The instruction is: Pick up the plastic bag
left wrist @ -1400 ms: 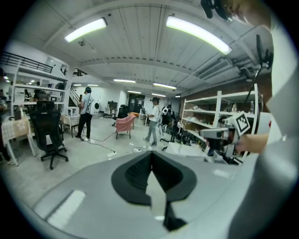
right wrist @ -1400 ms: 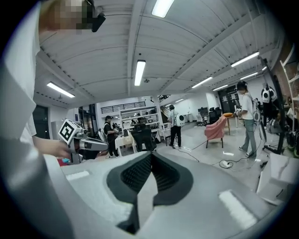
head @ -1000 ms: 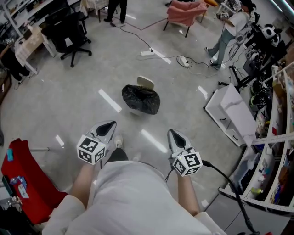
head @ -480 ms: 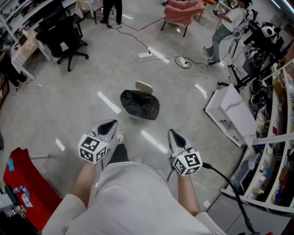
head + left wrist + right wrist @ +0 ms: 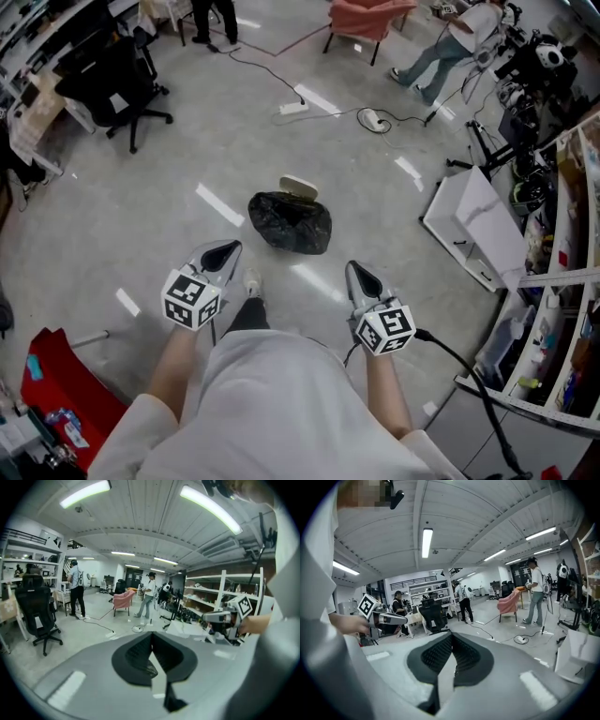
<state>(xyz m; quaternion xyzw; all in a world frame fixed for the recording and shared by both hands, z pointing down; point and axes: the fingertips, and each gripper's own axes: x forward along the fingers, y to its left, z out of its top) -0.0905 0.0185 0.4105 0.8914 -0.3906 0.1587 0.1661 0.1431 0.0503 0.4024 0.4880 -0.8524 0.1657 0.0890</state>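
We hold the left tongs and right tongs closed, empty; the black plastic bag lies on the floor ahead, between them.

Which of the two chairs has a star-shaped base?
The black office chair at the head view's upper left, on a star base; the pink chair at the top edge has straight legs.
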